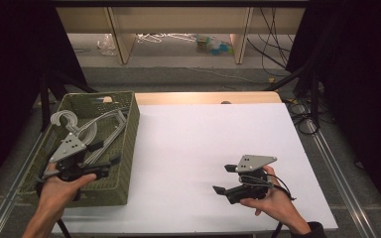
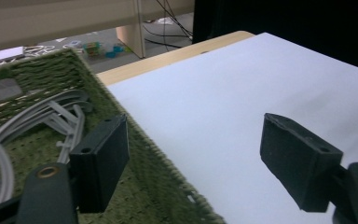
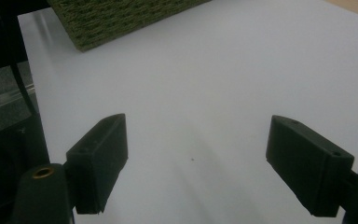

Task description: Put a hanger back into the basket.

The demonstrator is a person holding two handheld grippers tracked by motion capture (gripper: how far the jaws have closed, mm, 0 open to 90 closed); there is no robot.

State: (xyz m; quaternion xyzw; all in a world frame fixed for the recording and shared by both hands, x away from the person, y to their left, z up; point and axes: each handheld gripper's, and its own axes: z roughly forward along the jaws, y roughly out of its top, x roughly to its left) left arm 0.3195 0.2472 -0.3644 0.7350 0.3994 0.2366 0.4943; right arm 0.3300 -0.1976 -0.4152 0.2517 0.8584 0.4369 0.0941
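Observation:
A green woven basket [image 1: 133, 124] stands at the table's left edge, and several grey plastic hangers [image 1: 87, 126] lie tangled inside it. My left gripper [image 1: 106, 153] hovers over the basket's near right part, open, with nothing between its jaws. In the left gripper view the gripper [image 2: 196, 154] straddles the basket's right rim [image 2: 135, 135], with the hangers [image 2: 32, 116] to the left. My right gripper [image 1: 223, 178] hangs open and empty over the white table top [image 1: 203, 134] near the front right. In the right gripper view the gripper [image 3: 196, 158] faces bare white surface, with the basket's corner [image 3: 116, 18] farther off.
A bare wooden strip [image 1: 203, 97] runs along the table's far edge. Black curtains flank both sides. Cables [image 1: 273, 54] and wooden furniture legs [image 1: 121, 44] sit on the floor beyond the table.

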